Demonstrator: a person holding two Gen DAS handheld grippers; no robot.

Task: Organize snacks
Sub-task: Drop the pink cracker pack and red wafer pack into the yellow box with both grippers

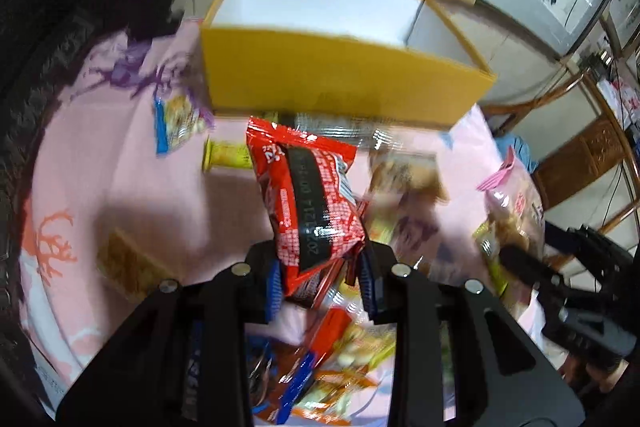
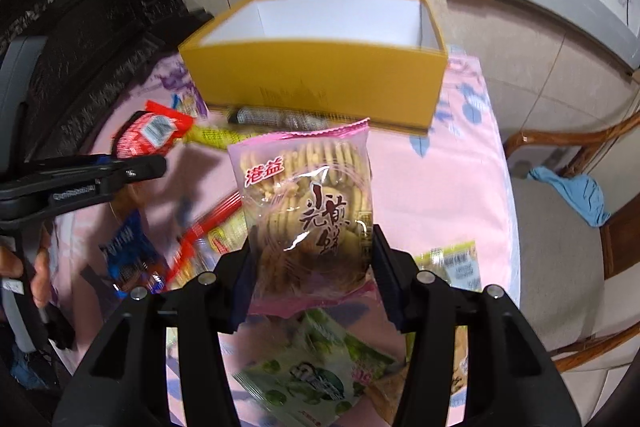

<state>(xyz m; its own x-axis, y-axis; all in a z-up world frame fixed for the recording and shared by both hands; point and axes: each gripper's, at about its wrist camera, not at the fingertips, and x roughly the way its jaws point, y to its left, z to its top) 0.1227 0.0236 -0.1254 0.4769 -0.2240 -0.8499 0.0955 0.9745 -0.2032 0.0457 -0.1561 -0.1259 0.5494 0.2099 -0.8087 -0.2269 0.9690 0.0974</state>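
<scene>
**Snack packets lifted in both grippers before a yellow box**

Snack packets lie scattered over a pink printed cloth (image 2: 440,167) that covers the table, most of them glossy, crinkled plastic pouches. The left gripper (image 1: 322,281) has its blue-padded jaws drawn in close on a red foil packet (image 1: 310,195). This packet is puffy and pillow-shaped, with a black band of printed digits down its back, and it hangs clear of the cloth. The right gripper (image 2: 314,281) has its jaws set wider, pressed on either side of a clear biscuit packet (image 2: 310,203) with pink edging and a serrated top seal. Round ridged biscuits show through the film, under red and brown characters.

Beyond both packets stands an open yellow cardboard box (image 2: 320,83), rectangular, with a plain white inside. Nothing can be seen in the part of the inside that shows. Along its base lies a silvery packet (image 2: 276,117), with a yellow wrapper (image 1: 226,155) beside it. A green-and-white pouch (image 2: 312,375) lies under the right gripper, and a blue packet (image 2: 130,255) and a red stick pack (image 2: 208,227) lie to its left. Under the left gripper lies a blurred pile of orange, blue and yellow wrappers.

A wooden armchair (image 2: 576,227) with a blue rag (image 2: 576,195) on its seat stands beside the table. Dark carved furniture (image 2: 88,27) stands on the other side.
</scene>
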